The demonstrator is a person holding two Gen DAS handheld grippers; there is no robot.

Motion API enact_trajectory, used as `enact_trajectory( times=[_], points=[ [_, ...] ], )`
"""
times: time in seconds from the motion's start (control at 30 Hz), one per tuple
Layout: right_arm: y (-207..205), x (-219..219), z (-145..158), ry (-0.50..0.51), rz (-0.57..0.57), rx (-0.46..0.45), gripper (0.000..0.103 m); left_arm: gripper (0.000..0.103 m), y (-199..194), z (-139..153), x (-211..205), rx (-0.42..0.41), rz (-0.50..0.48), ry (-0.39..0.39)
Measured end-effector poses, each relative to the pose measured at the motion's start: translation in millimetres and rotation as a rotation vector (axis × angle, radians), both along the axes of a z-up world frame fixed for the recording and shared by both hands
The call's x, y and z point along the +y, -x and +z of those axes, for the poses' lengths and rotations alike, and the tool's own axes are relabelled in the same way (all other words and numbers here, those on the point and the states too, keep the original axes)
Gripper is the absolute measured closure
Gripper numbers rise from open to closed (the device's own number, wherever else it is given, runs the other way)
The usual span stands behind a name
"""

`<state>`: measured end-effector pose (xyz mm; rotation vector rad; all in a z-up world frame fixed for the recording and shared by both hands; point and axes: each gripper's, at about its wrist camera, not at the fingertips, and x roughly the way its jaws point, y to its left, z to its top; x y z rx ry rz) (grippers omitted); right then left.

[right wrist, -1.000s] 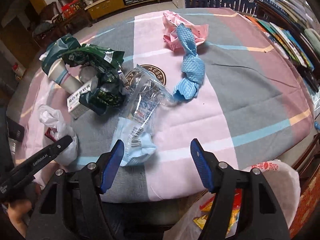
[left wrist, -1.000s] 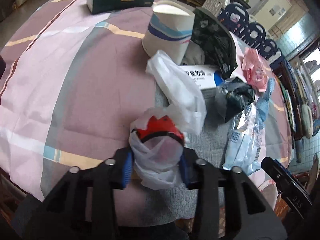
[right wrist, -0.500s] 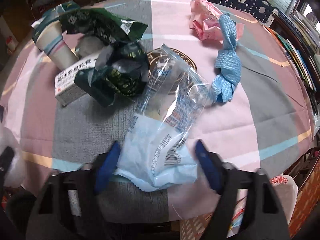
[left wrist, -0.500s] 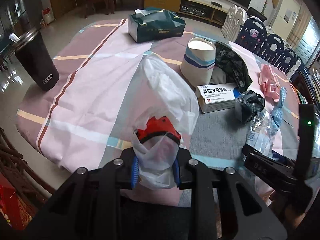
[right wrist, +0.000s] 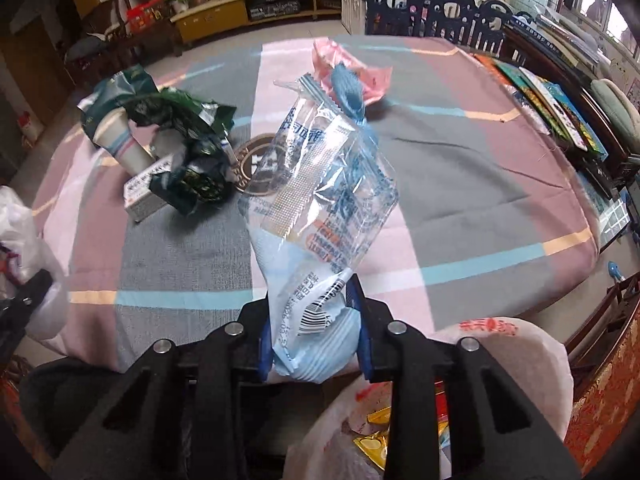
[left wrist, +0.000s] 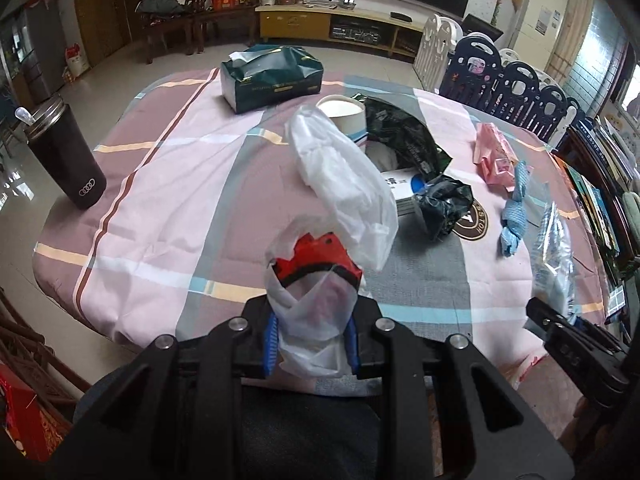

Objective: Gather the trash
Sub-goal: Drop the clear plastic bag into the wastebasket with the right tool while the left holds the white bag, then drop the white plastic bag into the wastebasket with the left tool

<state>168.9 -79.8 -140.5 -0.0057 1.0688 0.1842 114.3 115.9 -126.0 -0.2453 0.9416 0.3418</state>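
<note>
- Rising from your right gripper (right wrist: 316,344), the clear wrapper (right wrist: 320,216) stands lengthwise, top tilted away over the worktop (right wrist: 460,168); fingers closing on its lower end.
- A second ago it lay flat.
- Your left gripper (left wrist: 310,340) grips the white bag (left wrist: 320,312), now higher.

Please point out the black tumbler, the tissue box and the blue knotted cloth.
black tumbler (left wrist: 66,156), left wrist view, middle of its dark body.
tissue box (left wrist: 276,86), left wrist view, front side panel.
blue knotted cloth (left wrist: 514,224), left wrist view, lower knot.
</note>
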Motion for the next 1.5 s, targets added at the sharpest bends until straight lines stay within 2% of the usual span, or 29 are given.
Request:
enact_trajectory(
  times=[0.2, 0.33, 0.6, 0.87, 1.0, 1.17, 1.2, 1.23, 1.3, 1.37, 1.5],
  points=[
    [45.9, -55.1, 35.8, -0.078, 0.027, -0.068, 0.07, 0.076, 3.1, 9.6, -24.1, -0.019, -0.066, -0.012],
    [69.0, -96.3, 41.1, -0.04, -0.027, -0.077, 0.07, 0.076, 3.6, 11.6, -43.0, -0.022, -0.113, -0.017],
    [91.8, -131.4, 17.3, 0.002, -0.087, 0.008, 0.07, 0.076, 10.0, 21.7, -77.0, -0.037, -0.194, -0.047],
    [104.2, -136.8, 15.1, -0.008, -0.076, 0.018, 0.07, 0.076, 14.2, 23.5, -95.0, -0.036, -0.234, -0.066],
    [118.5, -140.5, -10.3, 0.02, -0.073, 0.095, 0.07, 0.076, 15.5, 25.9, -101.1, -0.04, -0.247, -0.07],
    [123.6, -150.0, -38.7, 0.054, -0.131, 0.186, 0.07, 0.076, 18.0, 28.0, -110.5, -0.042, -0.27, -0.075],
    [122.6, -151.8, -43.4, 0.073, -0.145, 0.207, 0.066, 0.076, 18.6, 28.5, -113.1, -0.042, -0.277, -0.076],
    [121.9, -152.7, -46.8, 0.079, -0.154, 0.225, 0.055, 0.076, 19.1, 28.8, -115.6, -0.042, -0.284, -0.076],
    [121.5, -159.3, -49.6, 0.054, -0.186, 0.248, 0.041, 0.076, 20.2, 29.1, -121.0, -0.041, -0.3, -0.077],
    [122.9, -169.7, -42.5, -0.012, -0.228, 0.222, 0.038, 0.076, 21.2, 28.7, -126.4, -0.04, -0.317, -0.074],
    [129.6, -197.9, -3.0, -0.16, -0.338, 0.041, 0.034, 0.076, 22.3, 24.9, -140.0, -0.027, -0.363, -0.051]
  ],
)
